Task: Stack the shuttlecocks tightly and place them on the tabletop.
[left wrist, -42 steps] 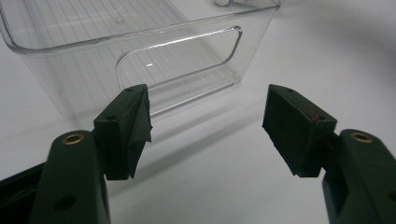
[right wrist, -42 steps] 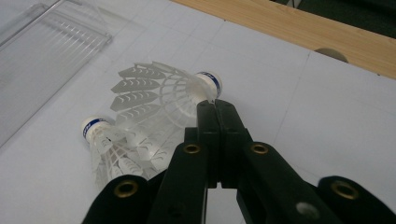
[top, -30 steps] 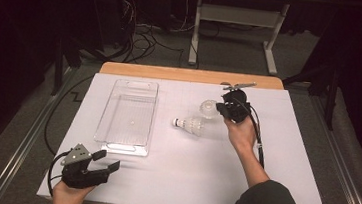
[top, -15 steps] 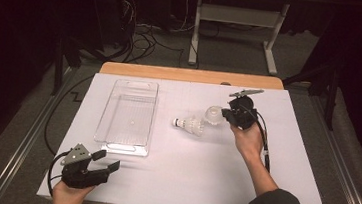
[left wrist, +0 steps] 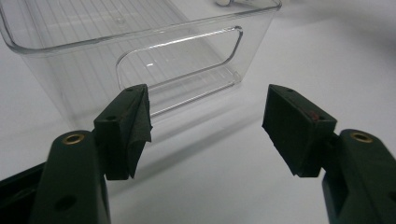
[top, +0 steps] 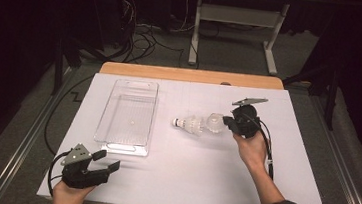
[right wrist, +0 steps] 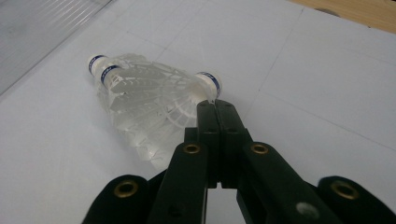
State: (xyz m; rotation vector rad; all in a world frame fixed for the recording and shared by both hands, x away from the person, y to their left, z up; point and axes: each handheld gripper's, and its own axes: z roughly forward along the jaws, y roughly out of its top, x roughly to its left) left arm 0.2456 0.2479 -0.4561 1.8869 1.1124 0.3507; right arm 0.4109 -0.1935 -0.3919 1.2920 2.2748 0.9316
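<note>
My right gripper (top: 226,122) (right wrist: 215,106) is at the right of the white table, its jaws pressed together on the edge of a white plastic shuttlecock (top: 214,123) (right wrist: 205,86). The shuttlecock's cork with its blue band lies just past the fingertips. Just to its left lie two more shuttlecocks (top: 190,125) (right wrist: 135,88), nested one in the other, with their corks pointing away. My left gripper (top: 108,159) (left wrist: 205,123) rests near the front left corner, open, with nothing between its pads. It faces the near end wall of a clear plastic tray (top: 135,82) (left wrist: 140,37).
The tray has nothing in it and stands lengthwise left of centre. A wooden strip (top: 191,75) runs along the table's far edge. Bare white surface (top: 186,178) spans the front middle. Cables and a metal stand are on the dark floor beyond.
My right gripper has drifted a little to the right and nearer to me, and the shuttlecock in its jaws has come along. The nested shuttlecocks, the tray and my left gripper have stayed put.
</note>
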